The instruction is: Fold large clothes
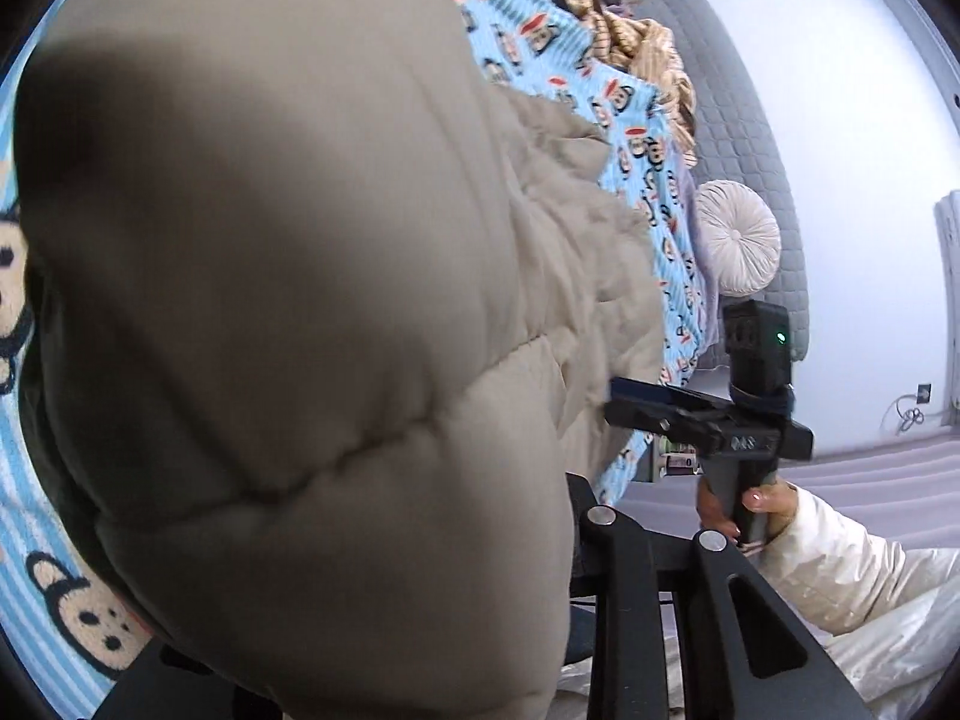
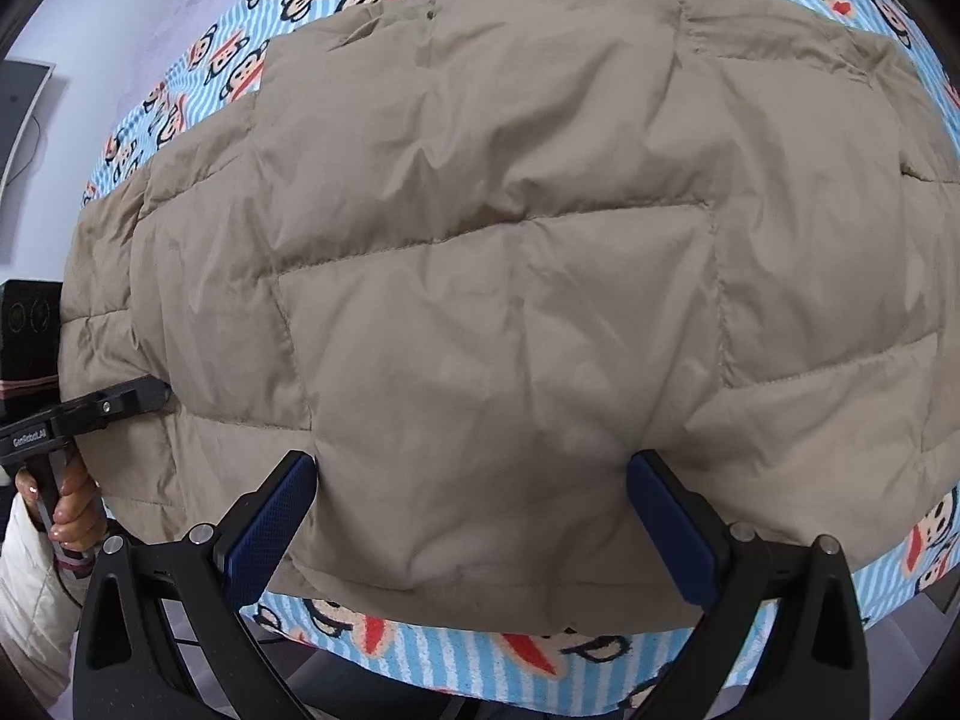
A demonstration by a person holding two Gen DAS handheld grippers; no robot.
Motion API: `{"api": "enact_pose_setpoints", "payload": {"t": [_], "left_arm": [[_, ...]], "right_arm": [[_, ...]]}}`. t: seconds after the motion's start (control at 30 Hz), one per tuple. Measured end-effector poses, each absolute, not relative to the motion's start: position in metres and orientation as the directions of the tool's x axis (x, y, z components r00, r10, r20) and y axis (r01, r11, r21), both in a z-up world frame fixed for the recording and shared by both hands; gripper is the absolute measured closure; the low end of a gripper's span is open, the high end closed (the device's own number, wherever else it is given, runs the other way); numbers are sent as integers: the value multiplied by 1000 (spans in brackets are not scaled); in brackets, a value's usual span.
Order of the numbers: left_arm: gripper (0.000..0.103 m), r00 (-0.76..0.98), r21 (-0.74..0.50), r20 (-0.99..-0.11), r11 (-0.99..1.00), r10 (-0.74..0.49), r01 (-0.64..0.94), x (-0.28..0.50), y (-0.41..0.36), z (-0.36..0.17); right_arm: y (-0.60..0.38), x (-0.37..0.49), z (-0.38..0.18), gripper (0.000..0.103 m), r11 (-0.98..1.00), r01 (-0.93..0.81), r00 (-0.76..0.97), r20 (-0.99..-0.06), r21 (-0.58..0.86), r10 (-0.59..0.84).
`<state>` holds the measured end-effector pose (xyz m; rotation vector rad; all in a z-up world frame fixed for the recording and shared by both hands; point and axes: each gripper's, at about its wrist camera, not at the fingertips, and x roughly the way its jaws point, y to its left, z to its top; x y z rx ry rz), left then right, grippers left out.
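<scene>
My right gripper (image 2: 471, 531) hovers with jaws spread wide over the near edge of the beige quilted puffer jacket (image 2: 480, 252), spread across the blue-striped monkey-print blanket (image 2: 180, 96). My left gripper (image 2: 153, 395) pinches the jacket's side hem.

Right hand-held gripper (image 2: 471, 534) jaws spread wide, pointing steeply down; left hand-held gripper (image 2: 159, 393) clamped.

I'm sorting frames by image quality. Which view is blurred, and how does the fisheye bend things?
Left wrist view: the beige puffer jacket sits against the lens, soft and out of focus. Right wrist view: jacket seams are sharp, lighting even, but the striped monkey-print blanket curves toward the edges.
</scene>
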<state>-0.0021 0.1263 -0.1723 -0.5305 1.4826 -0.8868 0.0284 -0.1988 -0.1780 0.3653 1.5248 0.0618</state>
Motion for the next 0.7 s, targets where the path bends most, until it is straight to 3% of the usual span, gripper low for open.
{"api": "enact_pose_setpoints", "payload": {"t": [0.13,0.2,0.23,0.27,0.47,0.7], "left_arm": [[71,-127,-786,-614,589,-779,190,-6,110,-145],[71,-123,-790,-609,585,-783,186,-8,100,-130],[71,-121,-790,-609,584,-784,187,-10,94,-121],[71,-119,-790,-608,583,-785,191,-11,87,-112],[71,-110,-739,-662,621,-741,263,-22,6,-56],[67,-144,-608,-777,671,-613,424,-24,-126,-40]], "right_arm": [[-223,29,-165,4,913,255,162,-945,317,283],[-235,31,-165,33,892,301,198,-937,337,288],[-240,33,-167,69,882,320,199,-935,346,294],[-244,37,-172,92,869,335,203,-928,365,311],[-253,60,-213,94,789,288,196,-839,544,507],[-283,72,-249,100,667,320,125,-728,672,674]]}}
